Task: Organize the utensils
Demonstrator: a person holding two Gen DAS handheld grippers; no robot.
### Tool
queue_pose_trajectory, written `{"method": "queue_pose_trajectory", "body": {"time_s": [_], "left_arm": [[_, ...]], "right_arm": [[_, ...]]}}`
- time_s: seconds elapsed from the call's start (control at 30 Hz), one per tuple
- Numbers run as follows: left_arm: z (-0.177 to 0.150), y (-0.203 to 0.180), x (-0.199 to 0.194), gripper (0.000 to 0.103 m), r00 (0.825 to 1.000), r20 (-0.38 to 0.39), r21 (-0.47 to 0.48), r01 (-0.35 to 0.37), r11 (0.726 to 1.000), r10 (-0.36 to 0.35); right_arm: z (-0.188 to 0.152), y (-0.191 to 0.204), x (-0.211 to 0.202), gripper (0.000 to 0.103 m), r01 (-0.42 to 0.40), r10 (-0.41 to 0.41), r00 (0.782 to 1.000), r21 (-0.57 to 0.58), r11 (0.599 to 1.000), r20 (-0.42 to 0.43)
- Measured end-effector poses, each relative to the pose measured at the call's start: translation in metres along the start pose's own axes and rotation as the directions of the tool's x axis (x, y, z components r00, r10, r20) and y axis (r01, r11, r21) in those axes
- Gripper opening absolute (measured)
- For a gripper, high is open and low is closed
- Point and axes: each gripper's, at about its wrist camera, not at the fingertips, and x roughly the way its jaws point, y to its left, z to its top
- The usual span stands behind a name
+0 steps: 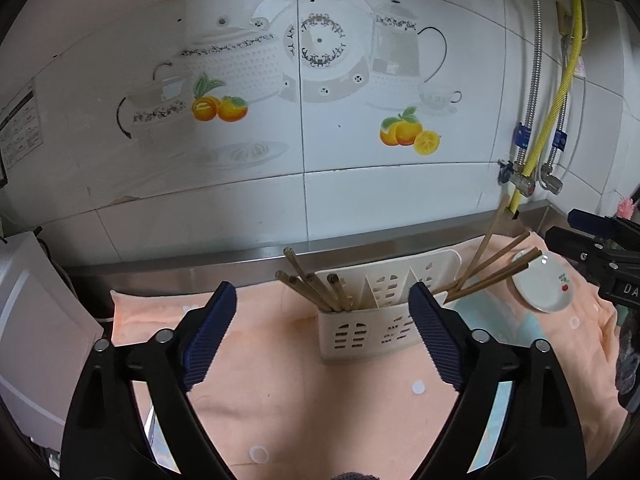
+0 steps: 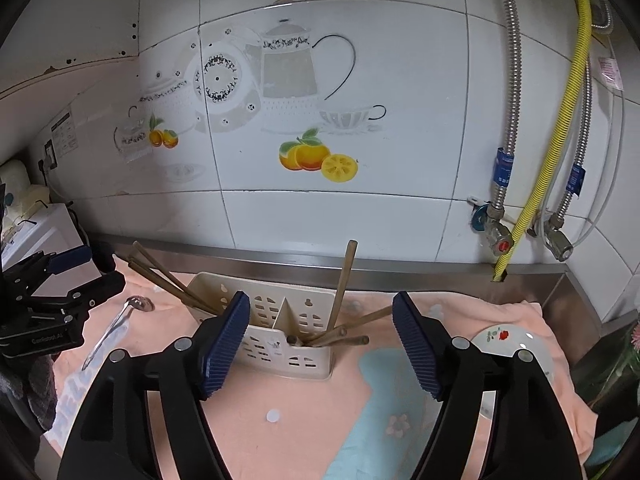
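A cream slotted utensil holder stands on the peach towel by the wall; it also shows in the right wrist view. Several wooden chopsticks lean out of its left compartment and several more out of its right one. A metal spoon lies on the towel left of the holder. My left gripper is open and empty, just in front of the holder. My right gripper is open and empty, in front of the holder.
A small white plate with a red flower lies on the towel right of the holder; it also shows in the right wrist view. A white appliance stands at the left. Pipes and valves run down the tiled wall at the right.
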Motion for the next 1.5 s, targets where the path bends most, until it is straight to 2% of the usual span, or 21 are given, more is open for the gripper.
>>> {"method": "queue_pose_trajectory", "body": {"time_s": [0.3,0.5,0.8,1.3,1.5], "left_arm": [[-0.009,0.001,-0.023,0.096,1.0,0.02,0.0,-0.015,1.0,0.015],[-0.019,-0.001,-0.038,0.098,1.0,0.023,0.01,-0.02,1.0,0.02],[-0.04,-0.002,-0.056,0.098,0.999,0.03,0.013,-0.019,1.0,0.019],[-0.083,-0.004,-0.074,0.098,1.0,0.004,0.024,-0.02,1.0,0.02],[-0.102,-0.009,-0.083,0.098,1.0,-0.002,0.031,-0.007,1.0,0.007]], "right_arm": [[-0.008,0.004,-0.024,0.077,0.002,-0.002,1.0,-0.011,1.0,0.017],[-0.018,0.006,-0.038,0.081,0.006,-0.005,1.0,-0.018,1.0,0.031],[-0.048,0.008,-0.053,0.087,0.023,-0.023,0.999,-0.02,1.0,0.026],[-0.101,0.016,-0.066,0.09,0.015,-0.015,1.0,-0.007,1.0,-0.015],[-0.12,0.026,-0.078,0.091,0.014,-0.014,1.0,-0.018,1.0,-0.003]]}}
